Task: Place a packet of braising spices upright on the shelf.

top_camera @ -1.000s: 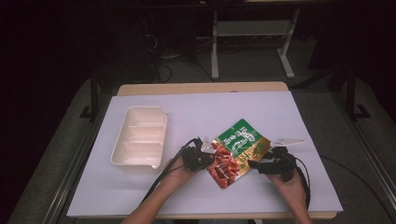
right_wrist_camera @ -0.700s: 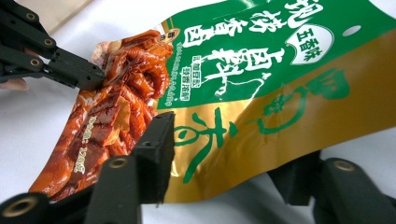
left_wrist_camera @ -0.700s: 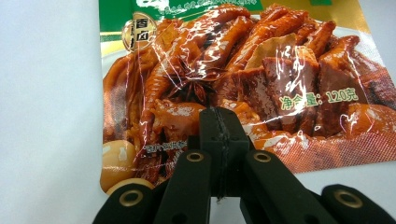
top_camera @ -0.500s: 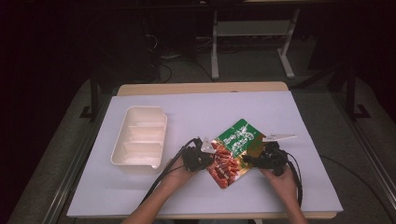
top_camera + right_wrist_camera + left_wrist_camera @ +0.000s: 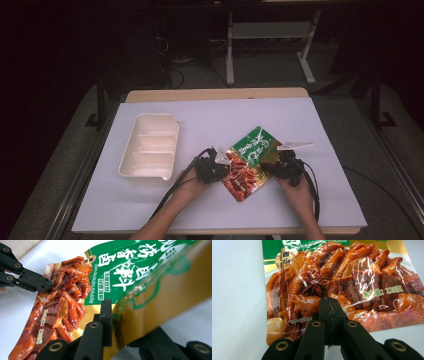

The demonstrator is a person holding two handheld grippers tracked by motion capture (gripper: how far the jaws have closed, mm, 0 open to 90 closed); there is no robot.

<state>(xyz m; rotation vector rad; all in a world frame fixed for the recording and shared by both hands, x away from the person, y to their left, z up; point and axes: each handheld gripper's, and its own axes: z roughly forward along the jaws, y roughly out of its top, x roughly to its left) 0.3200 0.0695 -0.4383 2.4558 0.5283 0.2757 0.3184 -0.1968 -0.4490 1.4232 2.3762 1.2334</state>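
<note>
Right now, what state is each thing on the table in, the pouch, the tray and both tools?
Pouch: sealed, one edge lifted off the table, held at two sides.
Tray: empty, upright, lying apart from the pouch.
Left tool: shut on the pouch's edge.
Right tool: jaws have just been closing, now pinching the pouch's gold edge.

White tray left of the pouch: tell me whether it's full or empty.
Empty. The white tray sits upright on the table, and the high view shows bare white floors in its compartments, nothing inside.
</note>
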